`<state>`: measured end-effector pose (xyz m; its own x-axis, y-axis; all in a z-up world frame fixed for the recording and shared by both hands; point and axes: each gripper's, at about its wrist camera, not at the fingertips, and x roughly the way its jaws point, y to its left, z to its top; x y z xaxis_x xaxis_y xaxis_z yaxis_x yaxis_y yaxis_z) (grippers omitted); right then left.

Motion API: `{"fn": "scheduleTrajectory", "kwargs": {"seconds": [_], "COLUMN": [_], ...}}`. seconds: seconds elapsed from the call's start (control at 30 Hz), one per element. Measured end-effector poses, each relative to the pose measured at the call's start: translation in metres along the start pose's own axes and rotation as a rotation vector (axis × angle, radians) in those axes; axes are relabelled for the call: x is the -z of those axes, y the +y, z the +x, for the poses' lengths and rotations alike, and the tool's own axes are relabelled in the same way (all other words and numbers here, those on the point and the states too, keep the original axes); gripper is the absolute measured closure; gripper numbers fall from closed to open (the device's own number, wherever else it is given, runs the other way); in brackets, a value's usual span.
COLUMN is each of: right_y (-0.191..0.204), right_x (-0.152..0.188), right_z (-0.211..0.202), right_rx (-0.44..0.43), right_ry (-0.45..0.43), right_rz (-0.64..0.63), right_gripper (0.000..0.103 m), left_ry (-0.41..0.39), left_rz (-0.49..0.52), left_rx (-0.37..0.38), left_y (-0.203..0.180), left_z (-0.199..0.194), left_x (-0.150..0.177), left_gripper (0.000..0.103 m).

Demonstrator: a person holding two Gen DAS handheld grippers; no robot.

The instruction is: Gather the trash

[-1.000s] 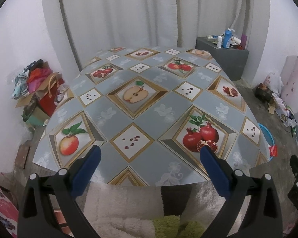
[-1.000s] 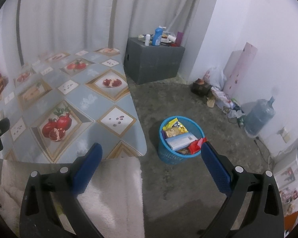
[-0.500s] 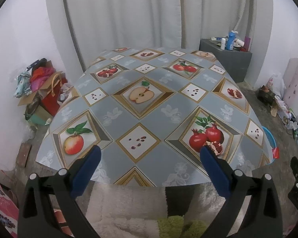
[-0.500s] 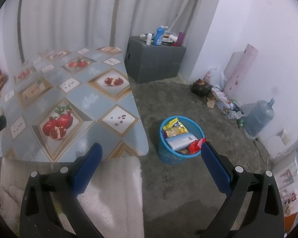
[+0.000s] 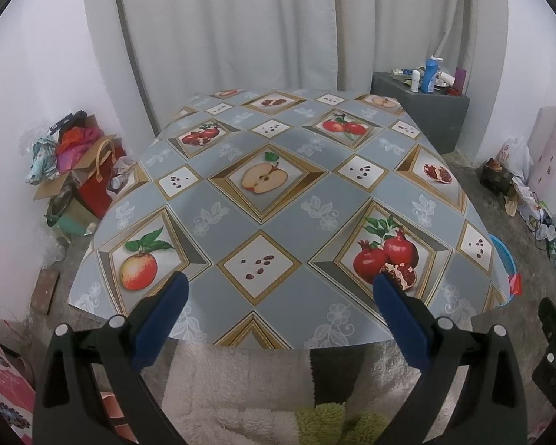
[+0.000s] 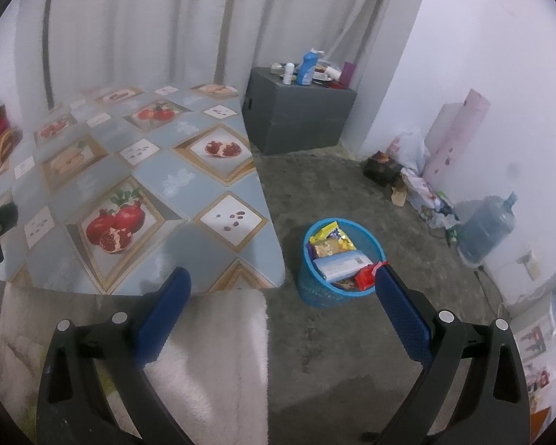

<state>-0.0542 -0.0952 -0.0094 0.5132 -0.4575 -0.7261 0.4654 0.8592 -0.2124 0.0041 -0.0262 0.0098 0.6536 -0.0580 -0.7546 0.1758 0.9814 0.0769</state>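
L gripper (image 5: 278,289) spread wide, nothing held, over worktop (image 5: 241,222) w/ fruit-print cloth. R gripper (image 6: 280,285) also spread, nothing held; blue bin (image 6: 315,289) w/ trash wrappers (image 6: 337,256) on floor just ahead, btwn its fingers.

One table (image 5: 278,200), one blue bin (image 6: 317,289), one water jug (image 6: 485,228), two tongs (image 5: 280,289).

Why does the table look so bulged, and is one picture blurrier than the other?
Left wrist view: the fisheye lens bows the table into a dome; print stays sharp. Right wrist view: softer, the table's far end hazy, the bin clearer; black corners in both.
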Motion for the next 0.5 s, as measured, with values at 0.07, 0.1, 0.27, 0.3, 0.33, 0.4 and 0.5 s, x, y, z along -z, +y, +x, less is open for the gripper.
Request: {"fn": "scheduleTrajectory", "kwargs": {"seconds": [0.07,0.1,0.27,0.3,0.33,0.4,0.5], "right_y": [0.0006,0.0001,0.0003,-0.0002,0.0008,0.0006,0.0011], "right_x": [0.0003,0.001,-0.0008,-0.0005,-0.0011,-0.0008,-0.0006], "right_z": [0.0,-0.0001,0.0016,0.0011,0.0012,0.0007,0.0007], "right_rx": [-0.009,-0.013,-0.025,-0.027,-0.028,-0.028,-0.028], "right_ry": [0.0,0.001,0.004,0.003,0.002,0.002,0.003], "right_rz": [-0.005,-0.007,-0.022,-0.024,-0.027,-0.025,-0.022], "right_gripper": [0.008,0.008,0.008,0.008,0.008,0.008,0.008], "left_ry": [0.0,-0.001,0.001,0.002,0.001,-0.001,0.006], "left_rz": [0.0,0.002,0.004,0.003,0.003,0.006,0.006], "left_rx": [0.001,0.0,-0.001,-0.001,-0.001,-0.003,-0.014], "left_y": [0.0003,0.0003,0.0012,0.002,0.0018,0.0023,0.0028], "left_z": [0.0003,0.0004,0.0011,0.001,0.0011,0.0007,0.0009], "left_x": [-0.0002,-0.0001,-0.0001,0.0,0.0001,0.0003,0.0011], "left_gripper": [0.005,0.005,0.005,0.005,0.005,0.005,0.005]}}
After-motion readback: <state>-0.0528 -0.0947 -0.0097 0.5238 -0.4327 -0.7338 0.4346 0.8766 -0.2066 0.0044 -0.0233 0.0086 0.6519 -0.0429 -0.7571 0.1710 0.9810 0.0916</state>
